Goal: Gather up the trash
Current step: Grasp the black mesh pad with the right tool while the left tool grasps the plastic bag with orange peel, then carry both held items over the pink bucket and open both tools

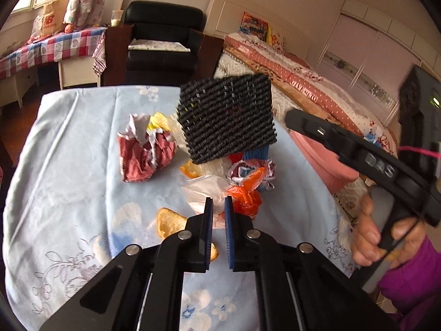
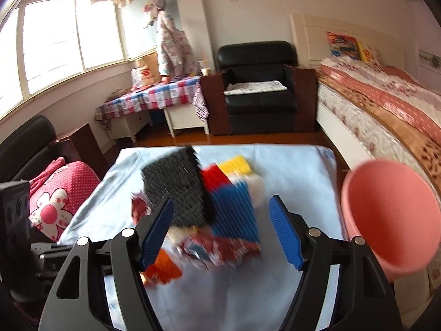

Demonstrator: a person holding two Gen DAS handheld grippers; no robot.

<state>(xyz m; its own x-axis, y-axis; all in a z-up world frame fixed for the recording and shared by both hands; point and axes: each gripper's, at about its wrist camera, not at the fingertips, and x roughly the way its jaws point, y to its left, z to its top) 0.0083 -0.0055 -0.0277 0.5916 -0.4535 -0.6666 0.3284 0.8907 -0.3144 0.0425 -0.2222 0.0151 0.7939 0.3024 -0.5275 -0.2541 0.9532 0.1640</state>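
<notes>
My left gripper [image 1: 218, 209] is shut on the edge of a clear plastic bag [image 1: 204, 190] that lies beside an orange plastic bag [image 1: 245, 195]. Around them on the table lie crumpled red-and-white paper [image 1: 143, 154], a crumpled colourful wrapper [image 1: 248, 171] and orange peels [image 1: 168, 223]. A bristly cube [image 2: 209, 198] with black, red, yellow and blue faces sits tilted and blurred just ahead of my right gripper [image 2: 220, 207]. Those jaws stand wide and the right pad [image 2: 286, 234] is clear of the cube. I cannot tell whether the cube rests on anything.
A pink bin [image 2: 386, 220] stands at the table's right edge. The table wears a light blue floral cloth [image 1: 82, 165]. A hand in a purple sleeve [image 1: 369, 237] holds the right gripper. A bed [image 2: 386, 104], black armchair [image 2: 256, 82] and red dotted cushion [image 2: 63, 193] surround the table.
</notes>
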